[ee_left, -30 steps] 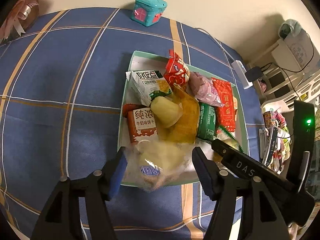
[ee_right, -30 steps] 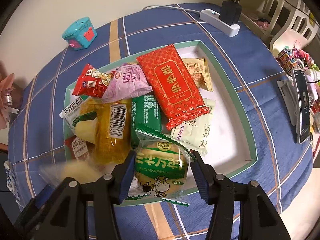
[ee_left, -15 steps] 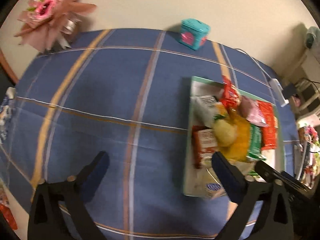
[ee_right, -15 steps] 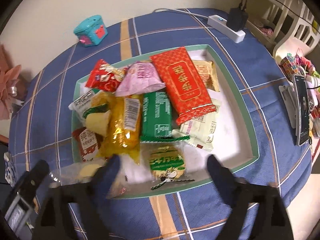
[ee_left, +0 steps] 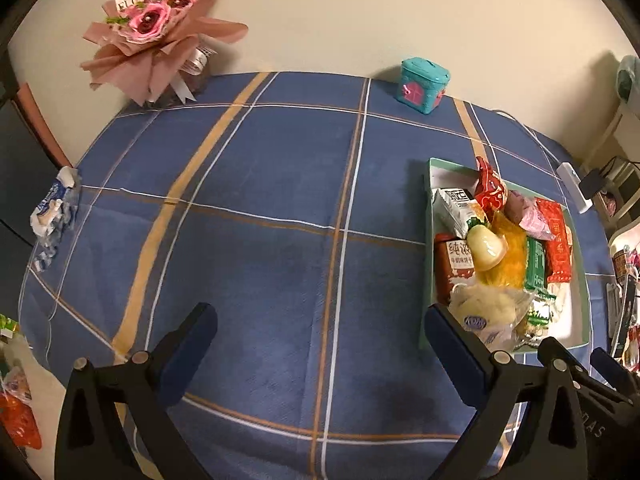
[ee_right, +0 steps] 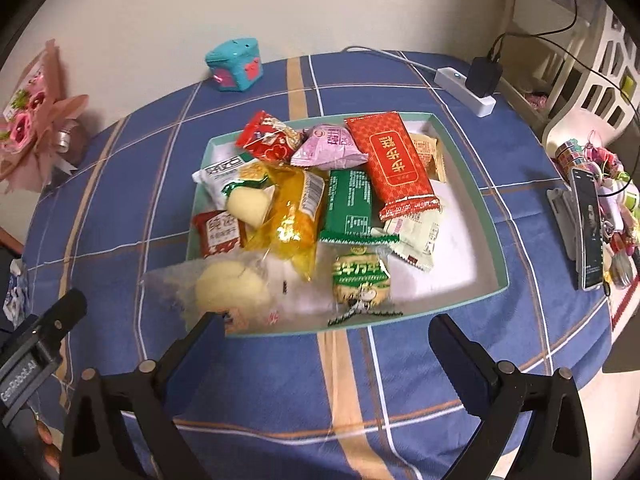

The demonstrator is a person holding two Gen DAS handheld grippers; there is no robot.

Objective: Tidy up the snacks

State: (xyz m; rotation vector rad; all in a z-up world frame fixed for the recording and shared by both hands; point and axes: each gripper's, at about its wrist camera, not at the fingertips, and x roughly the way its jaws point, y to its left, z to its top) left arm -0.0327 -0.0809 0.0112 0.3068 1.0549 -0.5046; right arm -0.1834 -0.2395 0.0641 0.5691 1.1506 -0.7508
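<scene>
Bouquet wrap (ee_left: 160, 20) lettered "STUDIO", Chinese-printed red packet (ee_right: 394, 164), green-rimmed tray (ee_right: 486, 216)

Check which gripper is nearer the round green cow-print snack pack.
Right. The right gripper hangs open just before the green cow-print snack pack; the left gripper is open over bare tablecloth beside the tray.

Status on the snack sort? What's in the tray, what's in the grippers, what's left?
Done: the tray holds a pile of packets, with the green round snack and the clear bread bag at its near edge, the bag overhanging the rim. In hand: nothing; left gripper and right gripper have just been opening and stand wide, empty. Left: a few packets at the left edge of the left wrist view remain outside the tray.
</scene>
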